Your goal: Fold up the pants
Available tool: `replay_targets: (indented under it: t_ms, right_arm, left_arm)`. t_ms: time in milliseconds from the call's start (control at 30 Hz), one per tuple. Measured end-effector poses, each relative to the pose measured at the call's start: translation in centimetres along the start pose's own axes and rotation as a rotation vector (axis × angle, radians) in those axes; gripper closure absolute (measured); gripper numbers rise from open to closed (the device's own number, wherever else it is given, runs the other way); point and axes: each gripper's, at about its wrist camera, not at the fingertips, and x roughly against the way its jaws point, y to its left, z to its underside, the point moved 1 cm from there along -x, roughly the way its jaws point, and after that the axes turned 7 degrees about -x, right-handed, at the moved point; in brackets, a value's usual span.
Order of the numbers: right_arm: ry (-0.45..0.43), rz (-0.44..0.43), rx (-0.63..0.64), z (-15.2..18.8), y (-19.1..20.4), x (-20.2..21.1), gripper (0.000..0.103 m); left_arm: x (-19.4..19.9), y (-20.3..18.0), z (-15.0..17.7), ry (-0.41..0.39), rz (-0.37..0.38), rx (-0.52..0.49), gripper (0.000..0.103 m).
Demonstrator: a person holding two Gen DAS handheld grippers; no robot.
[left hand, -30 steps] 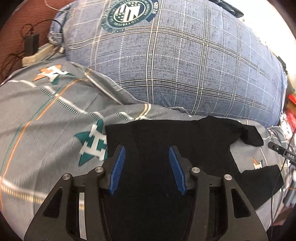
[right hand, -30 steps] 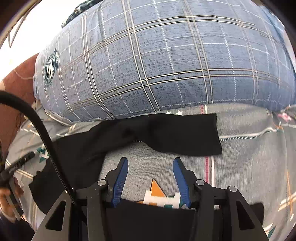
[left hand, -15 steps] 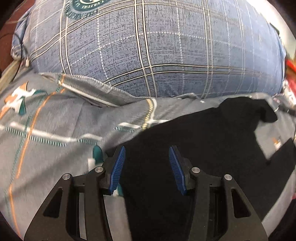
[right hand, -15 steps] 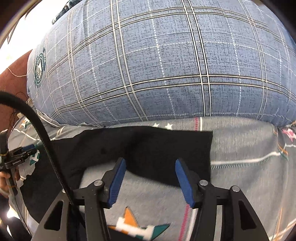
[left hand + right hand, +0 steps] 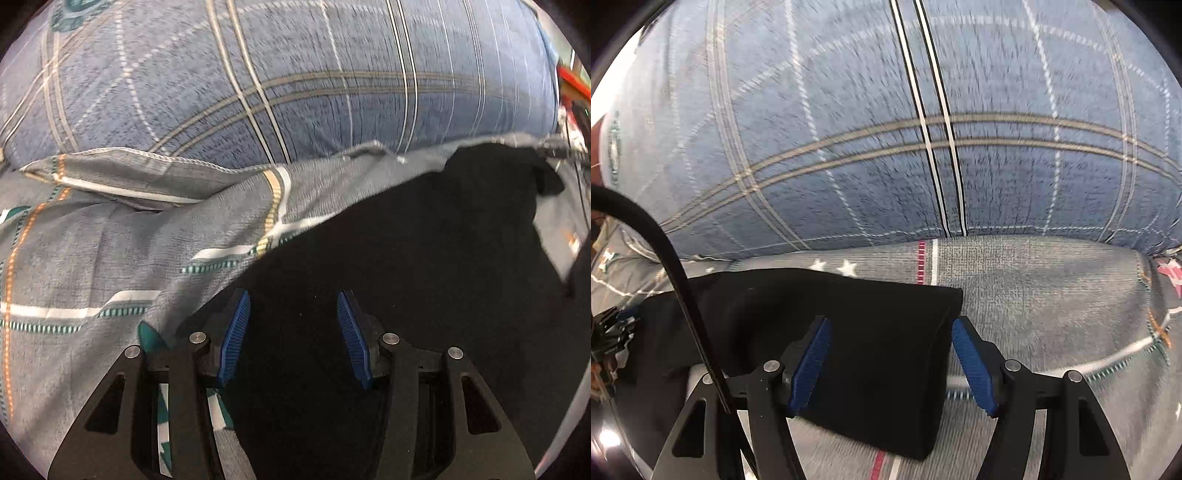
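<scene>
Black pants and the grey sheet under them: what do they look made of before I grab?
Black pants: soft matte fabric, probably knit or cotton-like; it drapes limply and shows no sheen, and the weave is too dark to read. Grey sheet: woven cloth, likely cotton; visible thread texture, printed stripes and creases.

The left gripper (image 5: 291, 308) fills the lower centre of the left wrist view, tilted steeply downward, its blue-padded jaws parted with nothing pressed between them. The right gripper (image 5: 890, 334) sits at the lower centre of the right wrist view, also pitched downward; its jaws have just been opening and stand wide, the pads clear of contact.
</scene>
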Motion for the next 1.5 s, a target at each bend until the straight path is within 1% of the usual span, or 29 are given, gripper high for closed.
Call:
replay_targets:
  t_ms: [100,133,167,200,233,267,300,333,367,433,500,533,567,633,667,733,800,867,933,967,1000,1033,1067,1100,1167,1233,1367,1400,1500]
  right_arm:
    - [0.028,0.032,-0.027,-0.4,-0.6,-2.1,0.038]
    - [0.04,0.035,-0.045,-0.4,-0.9,-2.9,0.039]
    - [0.021,0.041,-0.041,-0.3,-0.9,-3.2,0.048]
    - [-0.003,0.04,-0.026,-0.5,-0.7,-3.3,0.072]
    - [-0.011,0.02,-0.01,-0.5,-0.3,-3.4,0.083]
    - [-0.01,0.01,0.003,-0.6,0.2,-3.4,0.092]
    - [-0.019,0.015,0.025,-0.6,0.8,-3.1,0.094]
    - [-0.034,0.018,0.056,-0.6,1.4,-2.6,0.094]
    - [-0.066,0.021,0.102,-0.6,2.3,-1.6,0.095]
    - [-0.129,0.018,0.145,-0.8,3.2,0.9,0.095]
    - [-0.201,0.03,0.171,-1.1,3.6,4.0,0.095]
    - [-0.238,0.033,0.18,-1.1,3.6,5.7,0.095]
    - [-0.276,0.024,0.185,-0.9,3.5,7.7,0.095]
    - [-0.319,0.008,0.196,0.2,3.2,10.8,0.095]
    - [-0.344,0.001,0.209,1.4,3.1,12.6,0.095]
    - [-0.376,-0.003,0.23,3.3,3.6,14.4,0.095]
    - [-0.393,-0.012,0.236,5.9,2.9,16.6,0.095]
    - [-0.374,-0.005,0.227,7.9,1.9,17.1,0.095]
    - [-0.347,0.006,0.203,8.7,0.9,17.0,0.095]
    - [-0.335,0.0,0.181,9.2,0.6,16.7,0.095]
    - [-0.332,-0.008,0.166,9.7,-0.2,16.9,0.095]
    - [-0.329,-0.013,0.155,10.1,-0.4,16.8,0.095]
    - [-0.327,-0.014,0.15,10.5,-0.5,16.5,0.095]
    - [-0.324,-0.014,0.148,10.6,-0.6,16.4,0.095]
    - [-0.316,-0.017,0.143,10.3,-0.9,15.8,0.095]
    - [-0.313,-0.02,0.137,10.3,-1.3,15.7,0.095]
    - [-0.308,-0.03,0.137,9.9,-2.0,15.1,0.095]
    - [-0.308,-0.031,0.137,9.8,-2.0,15.0,0.095]
    - [-0.315,-0.031,0.15,9.2,-2.2,15.0,0.095]
  left_arm:
    - [-0.4,-0.3,-0.3,-0.019,-0.009,-0.024,0.052]
    - [-0.6,-0.2,-0.4,-0.024,-0.004,-0.024,0.052]
    - [-0.7,-0.2,-0.5,-0.03,-0.002,-0.021,0.052]
    - [-0.8,-0.2,-0.6,-0.033,-0.003,-0.022,0.053]
    - [-0.9,-0.3,-0.7,-0.037,-0.007,-0.029,0.066]
    - [-1.0,-0.5,-1.0,-0.037,0.004,-0.038,0.082]
    - [-1.1,-0.9,-1.3,-0.034,0.0,-0.043,0.098]
    - [-0.8,-1.2,-1.6,-0.047,-0.026,-0.051,0.098]
    - [-0.3,-1.6,-1.8,-0.066,-0.037,-0.063,0.1]
    - [1.5,-2.1,-2.0,-0.122,-0.04,-0.077,0.101]
    - [3.5,-2.3,-1.9,-0.166,-0.028,-0.068,0.101]
    - [5.2,-2.4,-1.6,-0.204,-0.005,-0.053,0.101]
    - [6.6,-2.4,-1.2,-0.235,0.015,-0.043,0.101]
    - [9.2,-2.4,0.0,-0.272,0.041,-0.027,0.101]
    - [10.1,-2.6,0.7,-0.278,0.05,-0.025,0.101]
    - [11.2,-2.9,2.2,-0.271,0.051,-0.028,0.101]
    - [11.7,-3.0,3.1,-0.266,0.049,-0.021,0.101]
    - [11.4,-2.6,3.6,-0.24,0.095,0.02,0.101]
    - [11.0,-2.5,3.5,-0.234,0.102,0.028,0.1]
    - [10.7,-2.8,3.2,-0.23,0.092,0.003,0.099]
    - [10.2,-3.2,2.9,-0.221,0.07,-0.026,0.091]
    - [9.7,-3.5,2.5,-0.205,0.062,-0.051,0.071]
    - [9.6,-3.7,2.5,-0.196,0.062,-0.068,0.059]
    - [9.0,-3.8,2.0,-0.193,0.06,-0.089,0.042]
    - [7.7,-3.9,0.7,-0.2,0.055,-0.125,0.042]
    - [6.3,-3.6,-0.7,-0.19,0.062,-0.155,0.042]
    - [2.6,-3.9,-3.6,-0.14,0.06,-0.284,0.042]
    - [1.7,-3.9,-4.2,-0.125,0.066,-0.308,0.042]
    - [-0.1,-3.9,-5.3,-0.104,0.115,-0.332,0.042]
